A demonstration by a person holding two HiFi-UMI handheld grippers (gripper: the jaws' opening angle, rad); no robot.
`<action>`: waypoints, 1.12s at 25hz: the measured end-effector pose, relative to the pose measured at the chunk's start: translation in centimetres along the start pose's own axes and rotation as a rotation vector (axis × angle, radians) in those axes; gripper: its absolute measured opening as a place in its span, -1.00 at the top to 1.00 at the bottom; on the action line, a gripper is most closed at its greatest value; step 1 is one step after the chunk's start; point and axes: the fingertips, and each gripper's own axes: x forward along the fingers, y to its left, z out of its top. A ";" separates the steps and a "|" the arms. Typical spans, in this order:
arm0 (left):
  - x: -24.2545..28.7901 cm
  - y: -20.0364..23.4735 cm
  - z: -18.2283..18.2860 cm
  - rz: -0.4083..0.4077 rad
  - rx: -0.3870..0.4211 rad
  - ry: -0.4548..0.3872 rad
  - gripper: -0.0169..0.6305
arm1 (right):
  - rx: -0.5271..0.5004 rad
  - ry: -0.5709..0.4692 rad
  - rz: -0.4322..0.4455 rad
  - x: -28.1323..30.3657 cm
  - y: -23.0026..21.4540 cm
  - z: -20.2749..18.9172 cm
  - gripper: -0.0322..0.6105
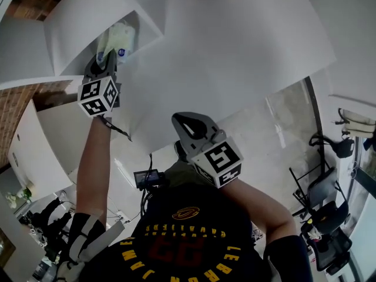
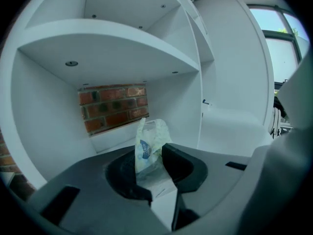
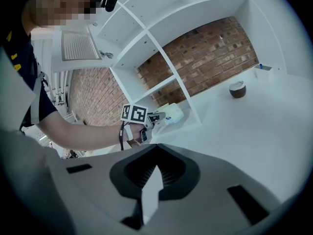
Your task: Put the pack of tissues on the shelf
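Left gripper [image 1: 107, 57]: pinching pack of tissues [image 2: 149, 148], held in the mouth of a white shelf [image 2: 112, 53] compartment. Recommended: seat pack flat on the board before letting go. Right gripper [image 1: 189, 126]: closed, empty.

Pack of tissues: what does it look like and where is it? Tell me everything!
The pack of tissues is a small soft pack in crinkly pale plastic with a blue label. It is pinched at one end between the jaws of the left gripper, and the rest sticks out past them. It is inside an opening of the white shelf, with a brick wall behind. Whether it touches the shelf board can't be told.
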 end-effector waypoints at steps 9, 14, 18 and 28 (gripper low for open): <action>4.3 1.4 -1.2 0.023 0.038 0.035 0.70 | 0.013 0.023 -0.016 0.0 -1.5 -0.6 0.93; 6.0 1.5 -0.8 0.053 0.074 0.026 0.70 | 0.027 0.015 -0.012 -0.2 -1.7 -0.4 0.93; 6.9 1.5 -1.8 0.060 0.083 0.077 0.69 | 0.025 0.024 0.008 0.1 -0.8 -0.7 0.93; 3.2 1.6 -0.5 0.039 0.015 0.045 0.15 | 0.018 0.001 0.026 0.3 1.1 -0.1 0.93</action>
